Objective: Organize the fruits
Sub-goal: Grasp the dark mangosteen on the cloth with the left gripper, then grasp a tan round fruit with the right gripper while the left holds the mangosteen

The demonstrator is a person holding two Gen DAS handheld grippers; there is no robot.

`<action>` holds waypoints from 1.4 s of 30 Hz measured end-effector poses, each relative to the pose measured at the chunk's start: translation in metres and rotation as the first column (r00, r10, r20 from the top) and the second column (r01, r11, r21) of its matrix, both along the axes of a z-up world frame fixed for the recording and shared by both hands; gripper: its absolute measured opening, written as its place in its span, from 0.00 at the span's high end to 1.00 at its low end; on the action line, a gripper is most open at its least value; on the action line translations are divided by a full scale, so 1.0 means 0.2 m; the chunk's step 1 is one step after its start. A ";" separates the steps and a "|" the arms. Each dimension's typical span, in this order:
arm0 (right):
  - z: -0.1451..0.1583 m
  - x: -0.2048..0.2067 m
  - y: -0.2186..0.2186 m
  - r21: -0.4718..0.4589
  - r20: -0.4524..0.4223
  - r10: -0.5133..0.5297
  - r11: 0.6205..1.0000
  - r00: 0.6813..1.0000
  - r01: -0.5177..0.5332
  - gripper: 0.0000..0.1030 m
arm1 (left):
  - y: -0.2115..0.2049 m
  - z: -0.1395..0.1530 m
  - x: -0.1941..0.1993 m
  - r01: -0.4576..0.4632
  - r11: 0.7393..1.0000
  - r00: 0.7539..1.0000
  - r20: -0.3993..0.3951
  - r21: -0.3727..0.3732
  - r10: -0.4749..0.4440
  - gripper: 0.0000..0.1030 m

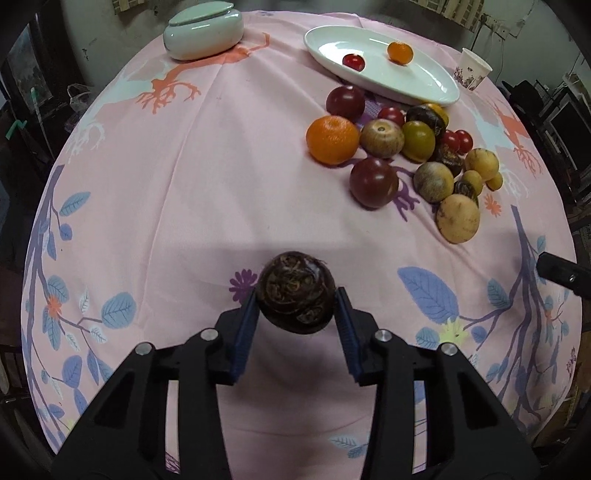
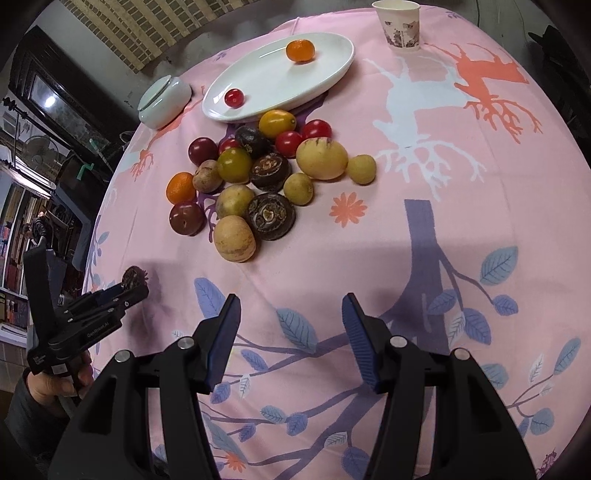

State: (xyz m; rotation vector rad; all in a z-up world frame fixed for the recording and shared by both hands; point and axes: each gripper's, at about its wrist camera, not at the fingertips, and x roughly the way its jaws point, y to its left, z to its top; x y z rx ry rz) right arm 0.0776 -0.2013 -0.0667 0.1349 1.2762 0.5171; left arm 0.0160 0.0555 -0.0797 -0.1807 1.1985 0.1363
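Observation:
My left gripper (image 1: 297, 295) is shut on a dark brown water chestnut (image 1: 296, 291) and holds it above the pink cloth near the front; it also shows in the right wrist view (image 2: 133, 279). A pile of fruits (image 1: 399, 147) lies at the right: oranges, dark plums, cherry tomatoes, yellow fruits, more chestnuts. In the right wrist view the pile (image 2: 251, 177) lies ahead, left of centre. The white oval plate (image 1: 424, 79) holds a cherry tomato (image 1: 353, 61) and a small orange (image 1: 399, 52). My right gripper (image 2: 291, 306) is open and empty over the cloth.
A pale green lidded bowl (image 1: 203, 31) stands at the back left. A paper cup (image 1: 474, 69) stands right of the plate. The round table's edge drops off on all sides. The right gripper's tip (image 1: 561, 273) shows at the right edge.

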 end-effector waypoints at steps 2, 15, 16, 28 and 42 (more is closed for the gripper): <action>-0.01 0.00 0.04 -0.004 -0.002 0.023 1.000 1.000 -0.023 0.44 | -0.01 0.03 0.04 0.004 1.000 1.000 0.011 -0.019 -0.004 0.59; -0.10 0.06 0.29 -0.002 0.004 0.141 0.990 0.990 -0.141 0.44 | -0.02 0.04 0.12 0.012 0.998 1.000 0.027 -0.064 -0.010 0.59; -0.11 0.06 0.31 0.004 -0.001 0.138 0.990 0.990 -0.138 0.44 | -0.02 0.04 0.13 0.011 0.998 1.000 0.026 -0.069 -0.009 0.59; -0.23 0.21 0.39 0.061 -0.101 0.044 0.997 0.994 -0.038 0.57 | 0.00 0.01 0.16 0.012 0.997 1.000 0.021 -0.072 -0.010 0.59; -0.16 0.18 0.27 0.095 -0.116 0.035 0.995 0.993 -0.024 0.63 | -0.02 0.06 0.14 0.012 0.998 0.999 0.039 -0.067 -0.009 0.59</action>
